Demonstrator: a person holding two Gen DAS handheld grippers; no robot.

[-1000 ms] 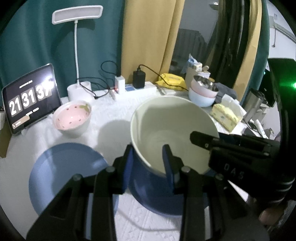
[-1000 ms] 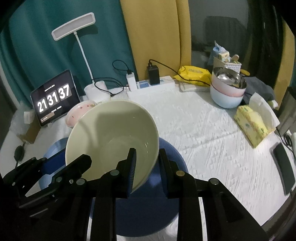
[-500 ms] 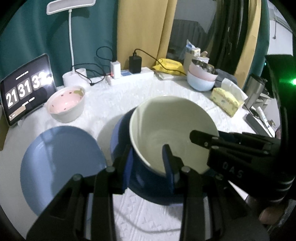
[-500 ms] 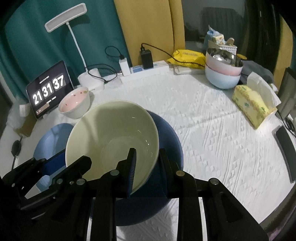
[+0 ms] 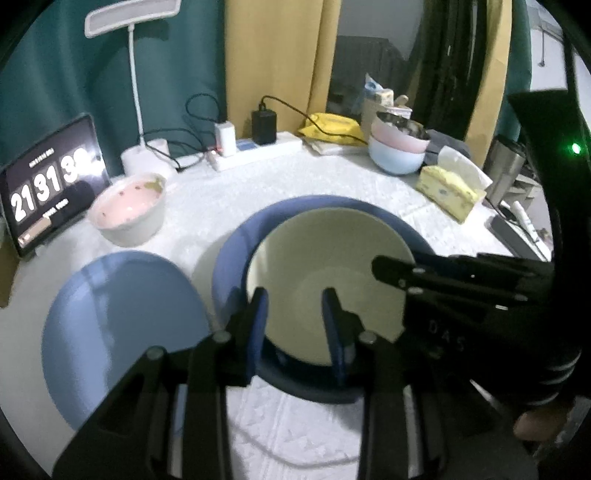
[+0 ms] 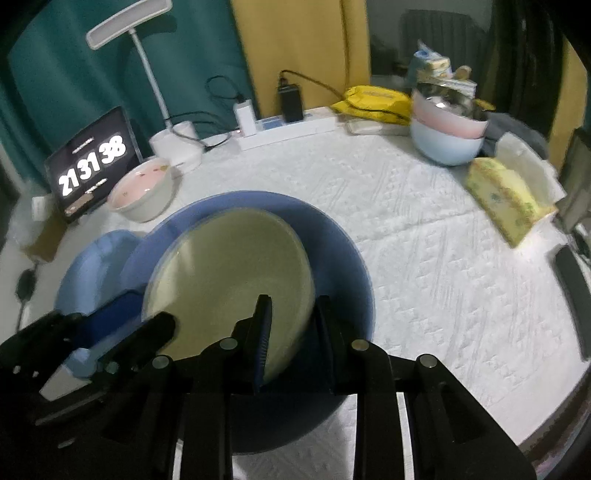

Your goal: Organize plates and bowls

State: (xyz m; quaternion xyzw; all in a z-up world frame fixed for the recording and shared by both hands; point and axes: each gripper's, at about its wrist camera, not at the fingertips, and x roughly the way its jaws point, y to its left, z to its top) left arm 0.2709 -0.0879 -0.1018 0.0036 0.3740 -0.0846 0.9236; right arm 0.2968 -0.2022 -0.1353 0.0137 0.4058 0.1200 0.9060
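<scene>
A cream bowl (image 5: 332, 266) (image 6: 229, 273) hangs over a large dark blue bowl (image 5: 240, 240) (image 6: 332, 251) on the white tablecloth. My left gripper (image 5: 295, 317) is shut on the cream bowl's near-left rim. My right gripper (image 6: 291, 325) is shut on its near-right rim and shows as a black arm in the left wrist view (image 5: 461, 280). A light blue plate (image 5: 118, 321) (image 6: 92, 266) lies to the left. A small pink-lined bowl (image 5: 127, 210) (image 6: 142, 192) stands behind it.
A stack of pink and blue bowls (image 6: 447, 129) stands at the back right next to a yellow tissue pack (image 6: 506, 199). A tablet clock (image 6: 92, 162), lamp (image 6: 129, 29) and power strip (image 6: 288, 129) line the back. A phone (image 6: 572, 299) lies at the right edge.
Both grippers have lowered the cream bowl down toward the inside of the dark blue bowl. The views have tilted downward.
</scene>
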